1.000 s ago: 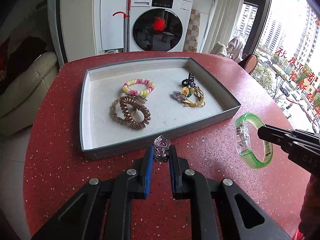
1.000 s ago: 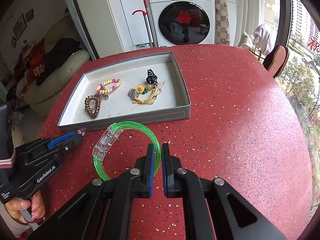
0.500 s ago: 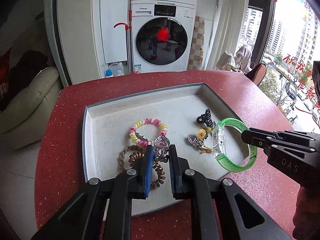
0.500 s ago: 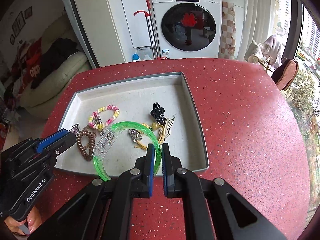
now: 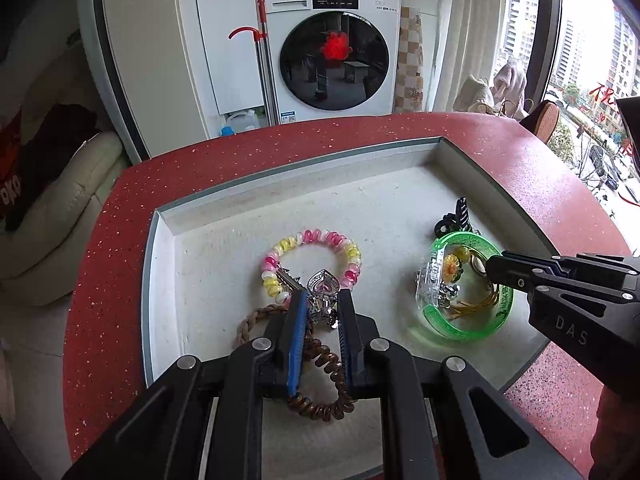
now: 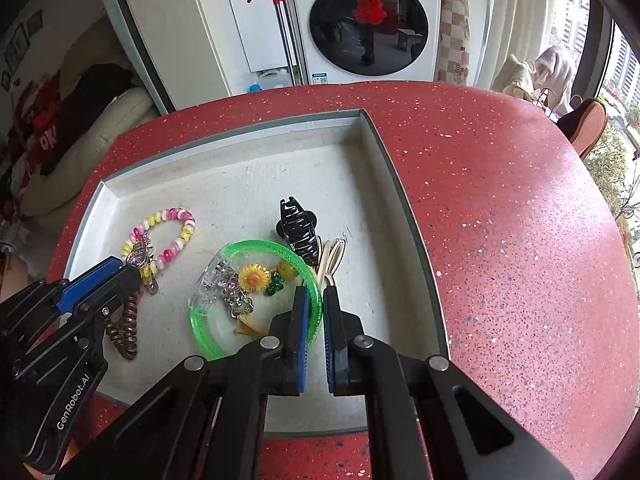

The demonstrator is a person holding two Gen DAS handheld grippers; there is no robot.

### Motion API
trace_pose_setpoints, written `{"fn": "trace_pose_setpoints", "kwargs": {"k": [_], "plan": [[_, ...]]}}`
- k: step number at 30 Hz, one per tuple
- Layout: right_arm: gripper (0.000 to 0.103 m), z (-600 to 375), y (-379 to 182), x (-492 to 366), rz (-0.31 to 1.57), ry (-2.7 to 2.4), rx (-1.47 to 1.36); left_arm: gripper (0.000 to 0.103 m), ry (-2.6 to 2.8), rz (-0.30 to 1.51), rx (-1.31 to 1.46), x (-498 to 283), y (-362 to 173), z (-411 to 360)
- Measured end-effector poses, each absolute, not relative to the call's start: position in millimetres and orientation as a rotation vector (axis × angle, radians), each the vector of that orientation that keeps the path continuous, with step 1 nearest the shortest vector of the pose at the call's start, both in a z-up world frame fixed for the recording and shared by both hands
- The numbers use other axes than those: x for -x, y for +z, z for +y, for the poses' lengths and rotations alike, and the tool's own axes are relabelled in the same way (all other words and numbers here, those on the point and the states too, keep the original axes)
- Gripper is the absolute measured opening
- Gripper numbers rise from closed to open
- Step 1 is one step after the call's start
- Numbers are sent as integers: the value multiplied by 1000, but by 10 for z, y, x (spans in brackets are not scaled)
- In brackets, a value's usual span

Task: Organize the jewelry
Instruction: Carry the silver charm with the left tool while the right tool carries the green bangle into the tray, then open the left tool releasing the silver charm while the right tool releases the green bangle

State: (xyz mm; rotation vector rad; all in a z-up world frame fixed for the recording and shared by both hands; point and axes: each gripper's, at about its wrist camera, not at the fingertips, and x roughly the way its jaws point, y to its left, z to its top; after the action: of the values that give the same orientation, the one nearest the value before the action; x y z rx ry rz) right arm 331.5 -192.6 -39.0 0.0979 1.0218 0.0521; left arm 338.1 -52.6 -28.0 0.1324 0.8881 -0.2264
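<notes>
A grey tray (image 5: 149,280) with a pale floor sits on the red speckled table (image 6: 500,220). My left gripper (image 5: 322,300) is shut on a silver heart-shaped clip (image 5: 323,285), low over the tray beside a pink-and-yellow bead bracelet (image 5: 312,238) and above a brown spiral hair tie (image 5: 320,384). My right gripper (image 6: 316,300) is shut on the rim of a green translucent bangle (image 6: 260,245). The bangle hangs over a yellow flower ornament (image 6: 253,278) near a black claw clip (image 6: 298,226). I cannot tell whether it touches the tray floor. The right gripper (image 5: 496,268) shows in the left wrist view, the left gripper (image 6: 124,268) in the right wrist view.
A braided brown tie (image 5: 252,320) lies under the spiral one. Beyond the table's far edge stand a white washing machine (image 5: 332,48) and a red-handled mop (image 5: 260,40). A cream sofa (image 5: 60,200) is at the left, a chair (image 6: 584,128) at the right.
Both grippers have travelled from in front of the tray's near wall to over its floor, each carrying its piece. The jaws have not changed.
</notes>
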Motion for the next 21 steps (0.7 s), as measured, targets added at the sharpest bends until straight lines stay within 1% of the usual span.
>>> {"fn": "trace_pose_setpoints", "kwargs": {"k": [13,14,15,16,17,19,21], "plan": [[10,-1899,-354,-3336,1025,79,-90,34,-186,892,-145,-3385,-277,-525],[13,-1909,-349,-3335,1022,83,-93,36,-182,890,-146,-3382,-274,-521],[16,-1910,-332,-3331,1018,85,-96,57,-180,889,-145,-3382,-268,-516],[24,-1914,-315,-3328,1013,88,-99,73,-177,883,-141,-3375,-256,-510],[34,-1914,-300,-3319,1007,93,-102,91,-168,865,-135,-3357,-232,-501],[42,-1914,-257,-3301,991,96,-105,91,-164,834,-135,-3327,-179,-492],[42,-1909,-219,-3283,979,101,-112,91,-169,841,-137,-3331,-161,-496]]}}
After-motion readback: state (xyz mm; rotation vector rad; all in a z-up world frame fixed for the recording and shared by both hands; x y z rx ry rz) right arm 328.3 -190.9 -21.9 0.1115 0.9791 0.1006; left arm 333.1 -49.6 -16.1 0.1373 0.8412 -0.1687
